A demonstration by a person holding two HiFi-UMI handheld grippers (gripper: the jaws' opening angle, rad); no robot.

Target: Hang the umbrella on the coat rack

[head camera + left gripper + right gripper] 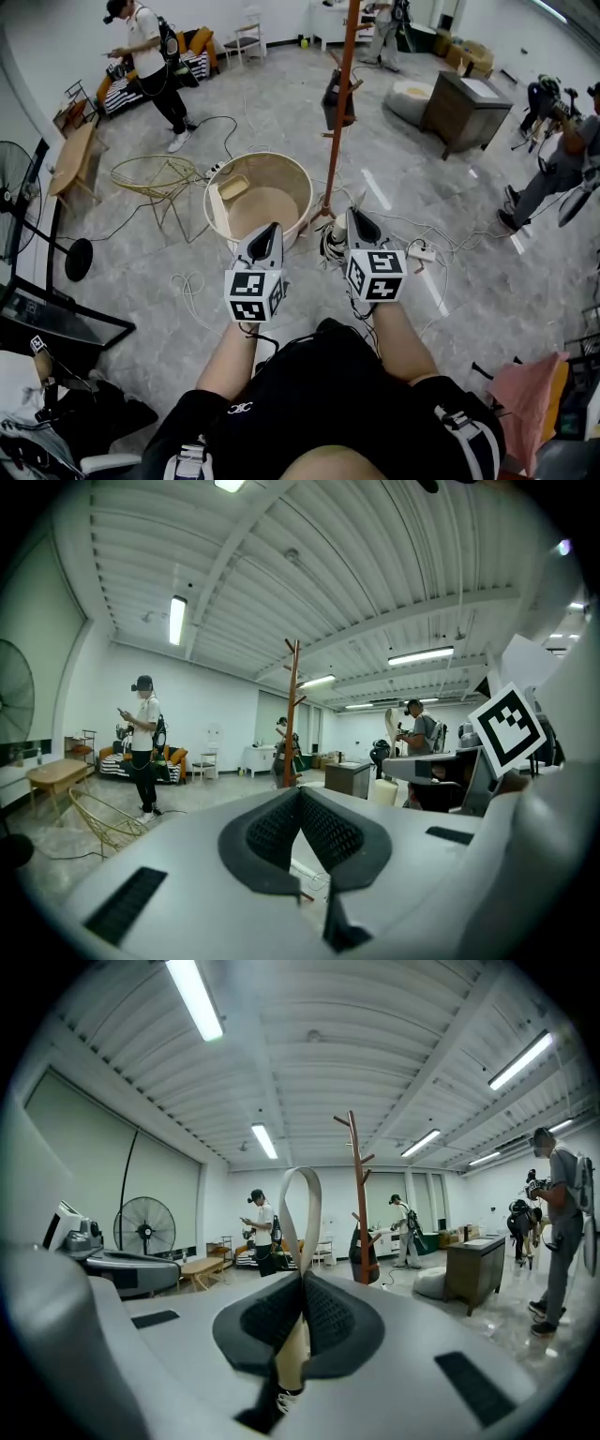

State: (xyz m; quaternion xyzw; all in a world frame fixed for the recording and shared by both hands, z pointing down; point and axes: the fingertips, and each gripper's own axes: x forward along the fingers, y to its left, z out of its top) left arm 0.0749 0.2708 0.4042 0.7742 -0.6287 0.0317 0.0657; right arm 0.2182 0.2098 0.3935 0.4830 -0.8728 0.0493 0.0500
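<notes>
The coat rack (pixel 343 84) is a tall orange-brown pole with short pegs, standing just beyond my grippers; it also rises in the left gripper view (pixel 292 714) and the right gripper view (pixel 358 1204). My right gripper (pixel 353 214) (pixel 302 1279) is shut on the umbrella's beige strap loop (pixel 302 1213), which sticks up above the jaws. The umbrella (pixel 333 246) hangs below that gripper, its pale handle (pixel 289 1358) showing under the jaws. My left gripper (pixel 272 228) (pixel 298 794) is beside it on the left, shut with nothing in it.
A dark bag (pixel 337 98) hangs on the rack. A round wooden tub (pixel 302 183) stands left of the rack's foot, a wire frame (pixel 155 173) farther left. Cables (pixel 427 246) trail over the floor. A dark cabinet (pixel 464 108) is at the right, a fan (pixel 145 1227) at the left. Several people stand around.
</notes>
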